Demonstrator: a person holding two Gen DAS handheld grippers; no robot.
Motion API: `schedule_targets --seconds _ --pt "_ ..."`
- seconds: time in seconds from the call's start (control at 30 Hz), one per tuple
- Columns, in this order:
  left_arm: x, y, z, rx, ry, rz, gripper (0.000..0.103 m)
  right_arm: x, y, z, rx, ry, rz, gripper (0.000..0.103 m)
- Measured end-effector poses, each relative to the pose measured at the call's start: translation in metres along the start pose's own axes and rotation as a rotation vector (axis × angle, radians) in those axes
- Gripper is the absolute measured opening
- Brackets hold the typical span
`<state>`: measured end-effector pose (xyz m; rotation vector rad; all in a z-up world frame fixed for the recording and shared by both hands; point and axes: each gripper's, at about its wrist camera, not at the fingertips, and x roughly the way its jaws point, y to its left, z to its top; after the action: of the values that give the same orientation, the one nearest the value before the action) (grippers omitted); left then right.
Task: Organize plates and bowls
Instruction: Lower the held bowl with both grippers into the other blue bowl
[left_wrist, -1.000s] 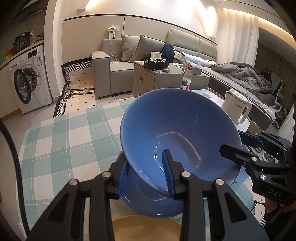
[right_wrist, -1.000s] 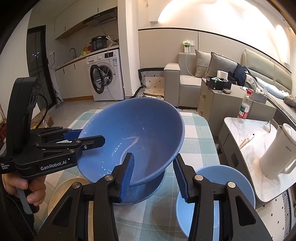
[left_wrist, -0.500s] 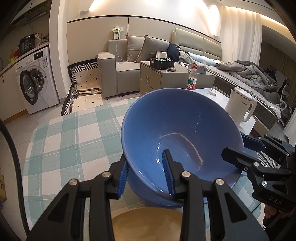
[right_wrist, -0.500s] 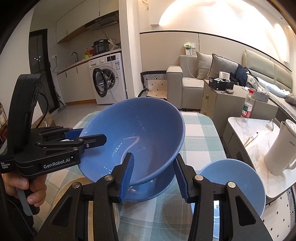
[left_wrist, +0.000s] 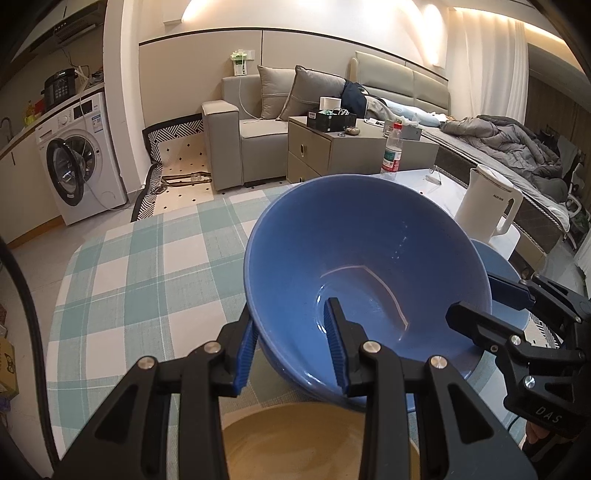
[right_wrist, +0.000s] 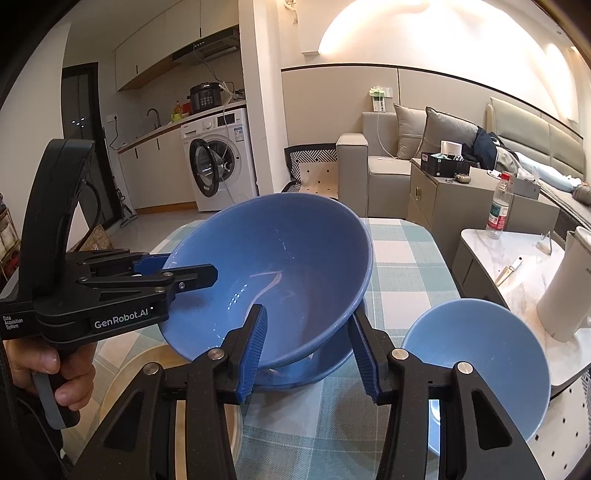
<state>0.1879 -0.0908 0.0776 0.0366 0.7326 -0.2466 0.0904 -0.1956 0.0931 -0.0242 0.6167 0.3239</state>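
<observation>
A large blue bowl (left_wrist: 369, 266) (right_wrist: 280, 266) hangs tilted, its base sunk into a second blue bowl (right_wrist: 314, 369) on the table. My left gripper (left_wrist: 291, 350) (right_wrist: 188, 267) is shut on its near rim, one pad inside and one outside. On the opposite rim my right gripper (right_wrist: 308, 347) (left_wrist: 471, 299) straddles the wall the same way; its jaws are opening, and the pads still seem to touch the wall. A smaller blue bowl (right_wrist: 476, 365) (left_wrist: 498, 266) stands to the right. A tan plate (left_wrist: 314, 443) (right_wrist: 122, 373) lies under the left gripper.
The table (left_wrist: 147, 277) (right_wrist: 406, 266) wears a green and white checked cloth. Beside it, a marble side table (right_wrist: 517, 280) carries a white kettle (left_wrist: 487, 210) (right_wrist: 565, 295) and a water bottle (right_wrist: 498, 210). A person's hand (right_wrist: 70, 380) grips the left tool's handle.
Both grippers have come down with the large blue bowl, and its base now sits deeper in the bowl beneath. The grip on both rims looks the same.
</observation>
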Motion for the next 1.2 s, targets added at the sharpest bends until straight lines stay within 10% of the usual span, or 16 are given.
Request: schedule_targets --seconds 1.2 --pt "0.032 0.002 -0.015 0.024 0.059 0.059 0.034 0.038 0.002 -0.017 -0.010 0.086 -0.011 0.056"
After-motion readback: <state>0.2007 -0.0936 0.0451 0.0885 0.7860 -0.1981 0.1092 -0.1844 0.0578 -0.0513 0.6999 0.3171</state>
